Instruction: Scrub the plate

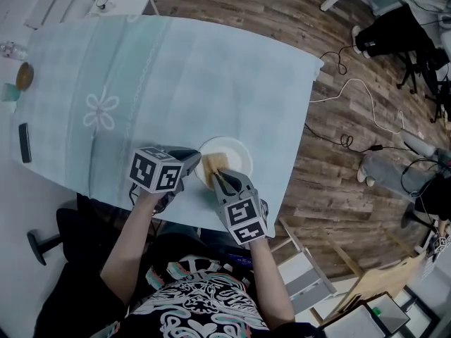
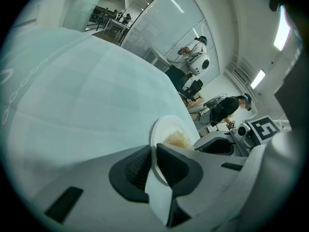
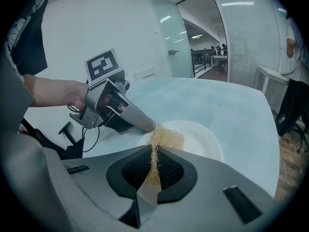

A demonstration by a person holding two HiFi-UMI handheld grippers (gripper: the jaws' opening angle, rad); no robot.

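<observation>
A white plate (image 1: 236,153) lies flat near the front edge of the pale tablecloth (image 1: 141,83). My left gripper (image 1: 195,162) is shut on the plate's left rim (image 2: 155,149), which runs between its pads. On the plate rests a tan fibrous scrubber (image 1: 215,164), and my right gripper (image 1: 220,177) is shut on it from the near side. In the right gripper view the scrubber (image 3: 164,139) sticks out past the jaws onto the plate (image 3: 200,137), right beside the left gripper's tips (image 3: 145,124).
A dark flat object (image 1: 25,143) and a small bowl (image 1: 25,76) sit at the table's left edge. Cables (image 1: 352,97) trail over the wooden floor to the right. A person (image 1: 394,37) sits at the far right.
</observation>
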